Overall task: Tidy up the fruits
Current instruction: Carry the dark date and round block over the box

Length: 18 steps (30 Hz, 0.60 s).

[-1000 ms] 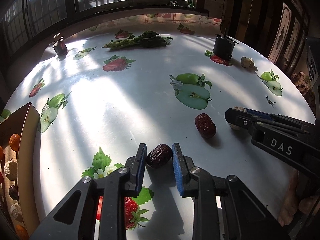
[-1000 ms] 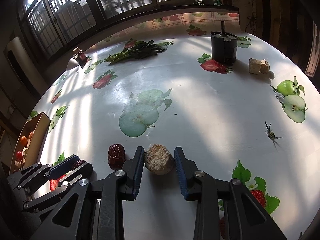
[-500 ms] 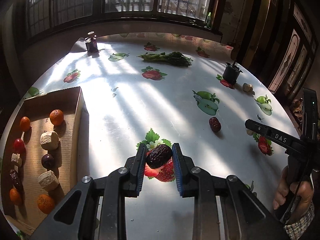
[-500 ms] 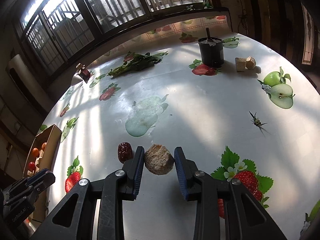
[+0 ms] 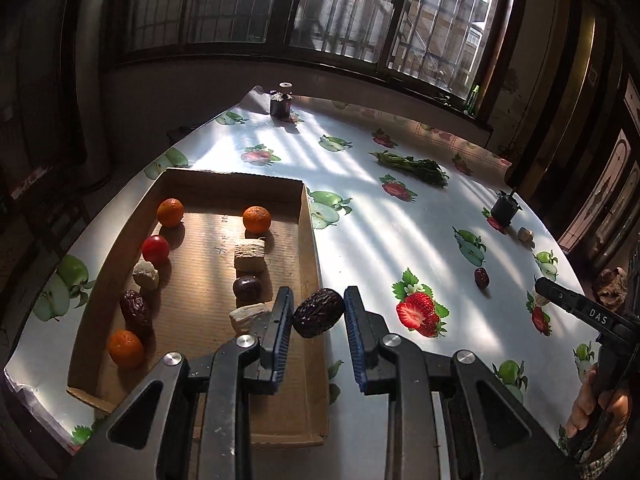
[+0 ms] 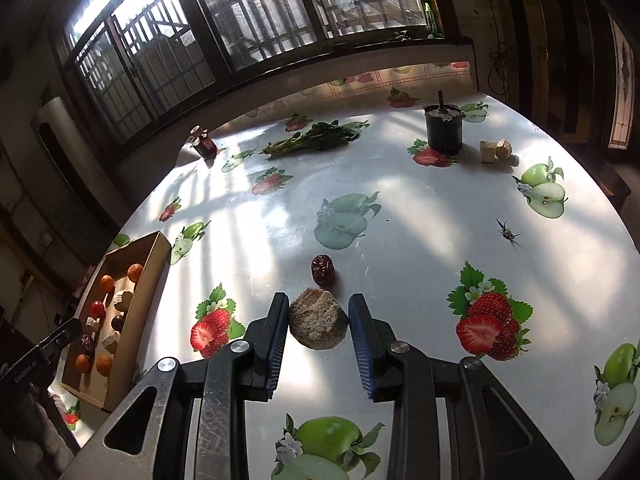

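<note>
The left gripper [image 5: 318, 314] pinches a date [image 5: 319, 313], the box [image 5: 308, 248] just below-left; the right gripper [image 6: 318, 322] pinches a cake [image 6: 318, 323].

We cannot see the near end of the box [image 5: 308, 240] in the left wrist view, where the left tool [image 5: 318, 320] covers it, along with part of a pale chunk [image 5: 244, 314] beside its finger. In the right wrist view the box [image 6: 154, 276] contents are too small to name, and the left tool [image 6: 36, 356] hides its near corner. The right tool [image 5: 576, 308] runs off the left view's right edge, its grip unreadable there.
</note>
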Each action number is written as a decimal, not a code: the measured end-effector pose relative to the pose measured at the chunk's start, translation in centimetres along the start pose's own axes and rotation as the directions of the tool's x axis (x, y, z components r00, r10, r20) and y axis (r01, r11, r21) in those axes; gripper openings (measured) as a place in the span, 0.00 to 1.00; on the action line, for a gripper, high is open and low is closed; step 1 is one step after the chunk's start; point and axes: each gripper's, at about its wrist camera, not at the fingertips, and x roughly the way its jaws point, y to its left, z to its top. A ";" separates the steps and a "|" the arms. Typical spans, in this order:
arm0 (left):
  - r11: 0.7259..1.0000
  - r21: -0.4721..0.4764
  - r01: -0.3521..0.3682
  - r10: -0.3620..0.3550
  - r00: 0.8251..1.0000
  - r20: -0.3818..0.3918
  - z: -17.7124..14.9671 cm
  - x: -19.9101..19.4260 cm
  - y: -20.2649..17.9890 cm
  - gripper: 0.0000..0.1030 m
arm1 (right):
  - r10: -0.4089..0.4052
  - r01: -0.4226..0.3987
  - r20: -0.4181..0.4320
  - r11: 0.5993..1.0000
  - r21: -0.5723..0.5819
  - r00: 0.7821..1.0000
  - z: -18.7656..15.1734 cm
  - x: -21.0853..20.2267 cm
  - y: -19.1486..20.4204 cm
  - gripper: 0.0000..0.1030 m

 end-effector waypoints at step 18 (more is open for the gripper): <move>0.981 -0.162 -0.104 0.102 0.995 -0.021 -1.3 -0.9 11.1 0.25 | 0.222 -0.253 -0.144 0.935 -0.248 0.964 -2.7 4.5 18.7 0.32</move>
